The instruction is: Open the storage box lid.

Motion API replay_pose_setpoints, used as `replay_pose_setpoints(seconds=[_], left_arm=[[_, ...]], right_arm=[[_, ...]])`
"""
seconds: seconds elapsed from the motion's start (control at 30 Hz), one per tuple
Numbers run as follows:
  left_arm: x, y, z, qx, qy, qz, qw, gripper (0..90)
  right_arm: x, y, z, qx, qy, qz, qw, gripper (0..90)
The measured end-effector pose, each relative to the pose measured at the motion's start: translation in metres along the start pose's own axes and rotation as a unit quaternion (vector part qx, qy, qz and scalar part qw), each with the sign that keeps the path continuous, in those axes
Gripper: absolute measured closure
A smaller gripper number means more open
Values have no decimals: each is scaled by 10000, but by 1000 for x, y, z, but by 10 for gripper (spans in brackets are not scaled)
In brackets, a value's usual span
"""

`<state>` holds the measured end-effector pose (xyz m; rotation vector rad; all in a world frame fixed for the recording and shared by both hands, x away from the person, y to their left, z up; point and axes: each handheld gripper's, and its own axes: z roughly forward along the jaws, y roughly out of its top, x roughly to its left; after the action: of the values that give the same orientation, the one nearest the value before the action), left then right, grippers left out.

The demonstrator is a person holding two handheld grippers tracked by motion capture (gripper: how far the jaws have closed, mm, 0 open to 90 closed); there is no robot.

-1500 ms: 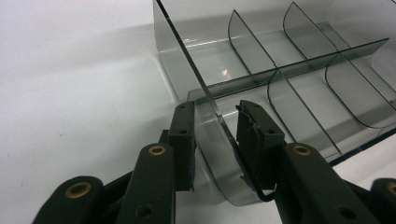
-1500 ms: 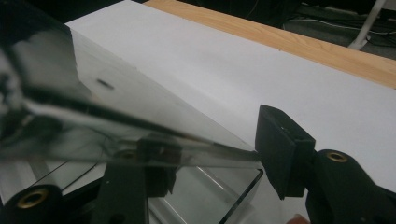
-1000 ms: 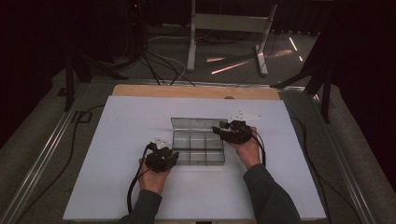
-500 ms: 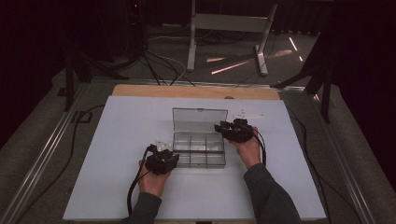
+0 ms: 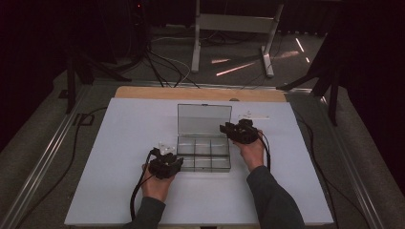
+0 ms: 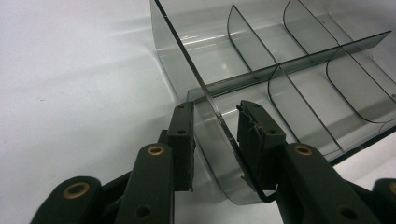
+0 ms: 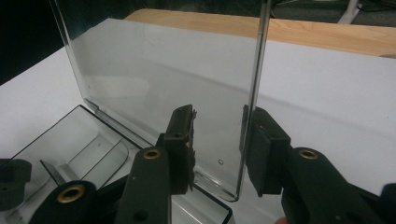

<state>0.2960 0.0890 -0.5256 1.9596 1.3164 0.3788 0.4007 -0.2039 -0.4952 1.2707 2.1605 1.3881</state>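
Clear compartment box (image 5: 203,152) sits mid-table (image 5: 119,143), lid (image 5: 204,118) standing upright at its far edge. Left gripper (image 6: 215,135) straddles the box's near-left wall, jaws narrow but not quite pinching. Right gripper (image 7: 217,140) brackets the lid's right edge, gap visible. Step looks like opening or closing the lid; next needs a firm pinch, base steadied.

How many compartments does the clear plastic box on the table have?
6, in the clear box: three in the rear row beside the raised lid, three in the front row nearest the person. None looks hidden.
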Motion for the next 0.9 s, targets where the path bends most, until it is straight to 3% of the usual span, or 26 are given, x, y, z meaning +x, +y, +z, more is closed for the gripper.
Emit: replay_pose_setpoints(seconds=[0.9], left_arm=[[2,1,2,-22,-21,25,10000,674]], right_arm=[[-3,1,11,112,-68,264,9996,578]])
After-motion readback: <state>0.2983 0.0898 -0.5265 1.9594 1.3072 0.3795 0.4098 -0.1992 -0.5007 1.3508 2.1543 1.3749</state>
